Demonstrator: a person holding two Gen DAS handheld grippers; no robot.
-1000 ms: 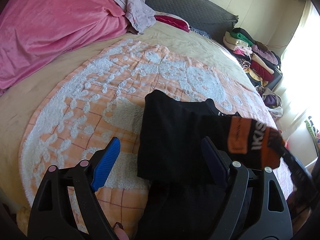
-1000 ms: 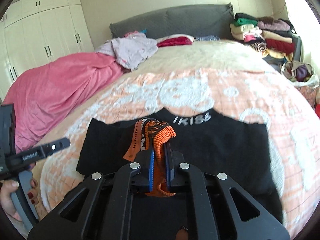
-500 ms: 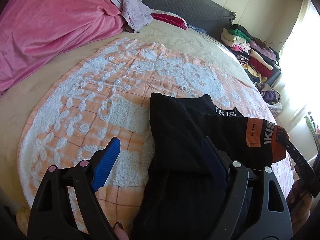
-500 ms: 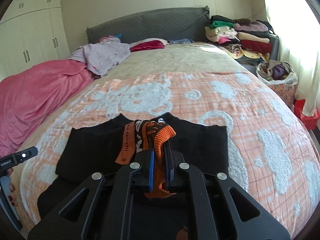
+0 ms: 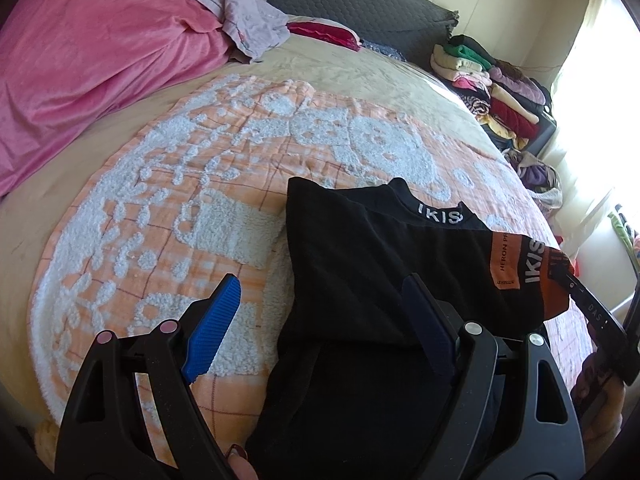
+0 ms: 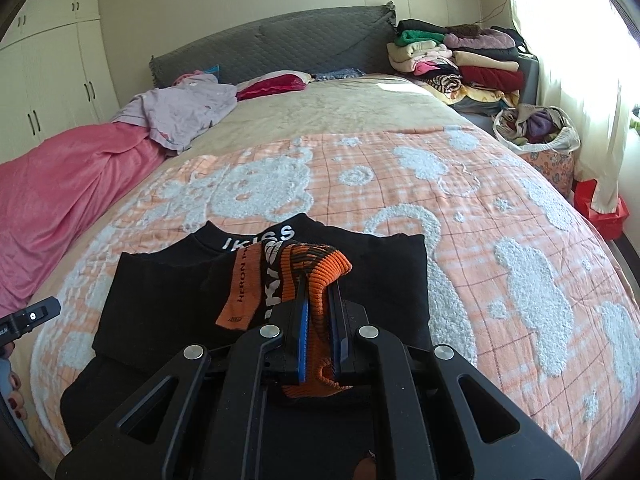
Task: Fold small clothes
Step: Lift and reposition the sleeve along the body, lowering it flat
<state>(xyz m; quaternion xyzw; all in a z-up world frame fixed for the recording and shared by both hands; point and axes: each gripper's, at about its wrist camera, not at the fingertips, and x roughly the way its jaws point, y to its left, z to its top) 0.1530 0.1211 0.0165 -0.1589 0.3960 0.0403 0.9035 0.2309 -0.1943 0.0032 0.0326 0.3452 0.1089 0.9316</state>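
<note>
A black top (image 5: 360, 264) with a white-lettered collar lies on the orange and white blanket (image 5: 168, 208); it also shows in the right wrist view (image 6: 160, 292). My right gripper (image 6: 320, 292) is shut on its orange ribbed sleeve cuff (image 6: 316, 268) and holds the sleeve folded across the top's body. The cuff shows in the left wrist view (image 5: 528, 272). My left gripper (image 5: 320, 300) is open and empty, low over the top's left edge.
A pink quilt (image 5: 88, 64) and lilac garment (image 6: 180, 112) lie at the bed's far left. Folded clothes (image 6: 456, 64) are stacked at the far right by the grey headboard (image 6: 280, 44). A bag of clothes (image 6: 536, 128) and red box (image 6: 600, 208) stand beside the bed.
My right gripper has carried the orange cuff rightward over the top and pulled back. The left gripper has stayed open and drawn slightly back.
</note>
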